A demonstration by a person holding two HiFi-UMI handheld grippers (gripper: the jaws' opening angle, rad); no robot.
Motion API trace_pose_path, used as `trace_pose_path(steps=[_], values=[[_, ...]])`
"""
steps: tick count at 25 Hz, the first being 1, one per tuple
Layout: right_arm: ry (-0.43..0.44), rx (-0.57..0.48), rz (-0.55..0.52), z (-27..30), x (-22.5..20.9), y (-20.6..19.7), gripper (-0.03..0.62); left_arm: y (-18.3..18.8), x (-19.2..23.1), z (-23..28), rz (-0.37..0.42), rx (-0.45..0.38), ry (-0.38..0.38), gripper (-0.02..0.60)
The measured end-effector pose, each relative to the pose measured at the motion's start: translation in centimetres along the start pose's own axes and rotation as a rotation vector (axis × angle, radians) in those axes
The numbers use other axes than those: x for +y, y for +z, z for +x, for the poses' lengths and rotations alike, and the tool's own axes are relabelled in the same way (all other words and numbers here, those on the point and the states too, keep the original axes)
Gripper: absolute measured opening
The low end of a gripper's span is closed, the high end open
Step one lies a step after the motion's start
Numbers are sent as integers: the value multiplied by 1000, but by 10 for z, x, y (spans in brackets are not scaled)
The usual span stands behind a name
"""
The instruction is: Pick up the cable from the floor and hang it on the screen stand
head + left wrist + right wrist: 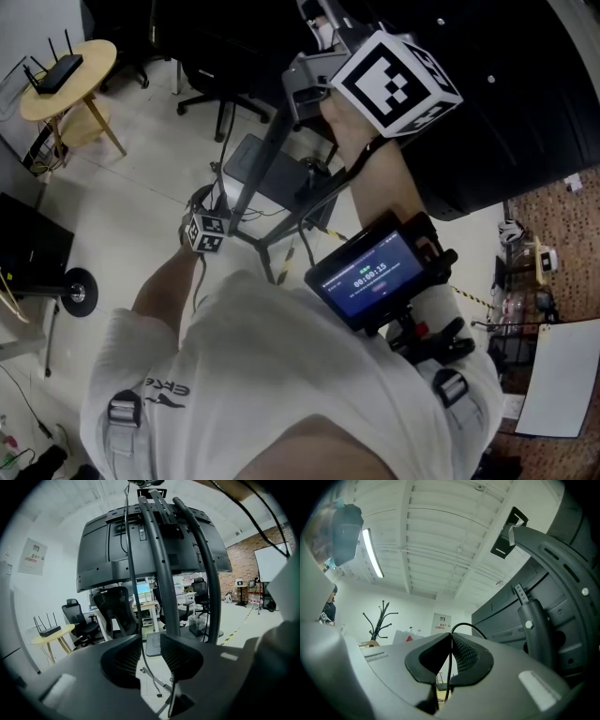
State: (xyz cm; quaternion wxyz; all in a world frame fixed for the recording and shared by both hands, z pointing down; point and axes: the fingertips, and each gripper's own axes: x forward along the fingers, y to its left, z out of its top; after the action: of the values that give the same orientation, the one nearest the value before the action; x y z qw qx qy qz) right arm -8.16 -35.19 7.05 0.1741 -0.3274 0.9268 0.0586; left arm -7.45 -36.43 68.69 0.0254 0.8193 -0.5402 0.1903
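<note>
Pinching the thin black cable (461, 623) between the closed fingers (465, 654) of the right gripper (451, 637), raised high and tilting upward beside the dark grey back of the large curved screen (499, 620). Arching out above those fingertips in a small loop and slipping down through the slit between them.

Hanging, in the left gripper view, as one long line in front of the black tubular metal screen stand (161, 569) and passing down through the gap in the left gripper (150, 640). Holding the ribbed fingers apart there, not pressing on the cable. Running just beside the inner face of the left-hand one, with no telling whether touching it. Trailing on below toward the pale tiled floor (141, 197).

Holding the left gripper low, near the stand's flat grey base plate (251, 157), and the right gripper well above it, in the head view.

Standing well apart at the back: a round pale wooden tabletop (84, 58) bearing a black router (56, 71), and black office chairs (79, 620).
</note>
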Motion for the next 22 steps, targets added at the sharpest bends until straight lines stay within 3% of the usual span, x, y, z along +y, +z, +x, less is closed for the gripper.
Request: trace_pose_path(steps=[5,10,15,22], values=[[6,-5,2,1,3,2,29,-1,15,-1,-13,4,51,129],[14,-7,4,1,5,2,29,-2,16,-2,-13,7,55,123],[10,-7,5,1,3,2,29,-4,19,-7,-14,12,76,26],[-28,-18,11,-6,-11,2,29,-15,40,-28,-57,28,101,17]])
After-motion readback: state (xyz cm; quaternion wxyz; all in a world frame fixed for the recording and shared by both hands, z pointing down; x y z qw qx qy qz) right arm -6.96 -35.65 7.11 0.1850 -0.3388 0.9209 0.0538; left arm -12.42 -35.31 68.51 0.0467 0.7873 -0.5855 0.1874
